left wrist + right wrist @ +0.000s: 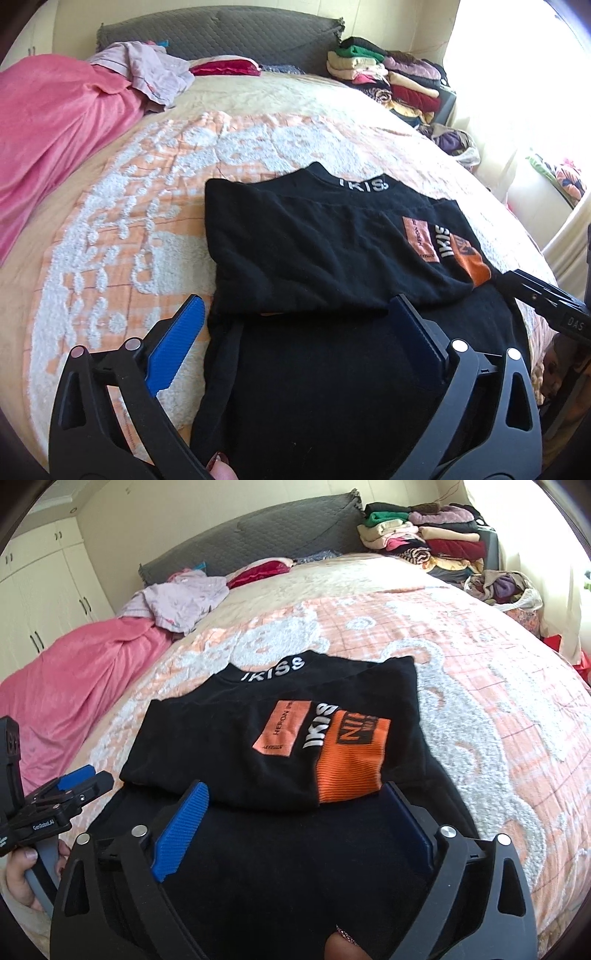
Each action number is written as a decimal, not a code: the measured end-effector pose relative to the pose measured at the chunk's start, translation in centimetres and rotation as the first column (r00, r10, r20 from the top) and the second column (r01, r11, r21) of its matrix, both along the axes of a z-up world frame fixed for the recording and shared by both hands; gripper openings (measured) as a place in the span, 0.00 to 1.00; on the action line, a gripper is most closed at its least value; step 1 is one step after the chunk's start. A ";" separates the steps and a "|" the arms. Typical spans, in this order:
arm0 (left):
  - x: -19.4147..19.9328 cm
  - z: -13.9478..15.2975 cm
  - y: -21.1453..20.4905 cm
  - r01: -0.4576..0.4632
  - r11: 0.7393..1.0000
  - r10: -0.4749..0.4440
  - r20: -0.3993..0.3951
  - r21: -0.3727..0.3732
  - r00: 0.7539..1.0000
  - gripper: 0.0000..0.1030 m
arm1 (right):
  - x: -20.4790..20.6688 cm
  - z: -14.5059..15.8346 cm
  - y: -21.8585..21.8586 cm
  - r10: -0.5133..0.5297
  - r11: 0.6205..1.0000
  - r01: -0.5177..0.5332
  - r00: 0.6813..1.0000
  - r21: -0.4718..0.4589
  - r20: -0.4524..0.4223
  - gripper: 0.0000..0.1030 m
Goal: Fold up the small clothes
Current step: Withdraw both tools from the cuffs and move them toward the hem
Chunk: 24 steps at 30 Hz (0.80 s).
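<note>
Across the bed [258, 122], both tongs [295, 343] [295, 830] gape empty over the half-folded black top [258, 746]; next we judge another fold needs its near edge gripped.

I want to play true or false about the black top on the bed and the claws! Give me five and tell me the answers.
1. The black top lies on the bedspread with its sleeves folded in. True.
2. The sleeve cuff on the top is green. False: it is orange.
3. The left claw is squeezing the top. False: its jaws stand wide open above the fabric.
4. The right claw is open too. True.
5. The stack of folded clothes sits at the foot of the bed, beside the claws. False: it is at the far corner by the headboard.
</note>
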State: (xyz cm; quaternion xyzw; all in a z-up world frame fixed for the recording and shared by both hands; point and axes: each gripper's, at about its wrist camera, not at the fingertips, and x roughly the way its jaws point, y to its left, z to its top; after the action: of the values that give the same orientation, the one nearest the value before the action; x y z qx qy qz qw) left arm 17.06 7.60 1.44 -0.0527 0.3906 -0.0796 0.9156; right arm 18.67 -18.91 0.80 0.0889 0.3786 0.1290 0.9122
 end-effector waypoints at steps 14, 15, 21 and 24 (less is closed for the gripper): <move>-2.6 2.4 1.8 -0.077 0.997 0.077 0.081 -0.004 0.994 0.91 | -2.7 1.9 -2.8 -0.035 0.999 0.035 0.999 0.011 0.042 0.92; -2.8 2.4 1.8 -0.077 0.997 0.077 0.083 -0.007 0.994 0.91 | -2.9 2.0 -2.9 -0.038 0.999 0.037 0.998 0.009 0.043 0.92; -4.6 2.2 1.2 -0.078 0.997 0.078 0.093 0.004 0.993 0.91 | -3.8 2.2 -3.6 -0.045 0.999 0.045 0.998 0.007 0.049 0.92; -5.3 2.1 0.9 -0.076 0.997 0.074 0.092 0.015 0.993 0.91 | -4.4 2.4 -4.4 -0.049 0.999 0.049 0.997 0.008 0.054 0.92</move>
State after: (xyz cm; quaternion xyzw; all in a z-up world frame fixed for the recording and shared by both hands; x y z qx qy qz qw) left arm 11.74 8.47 3.54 -0.0554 0.3466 -0.0439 0.9354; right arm 14.26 -23.26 3.18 0.0975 0.3511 0.1102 0.9247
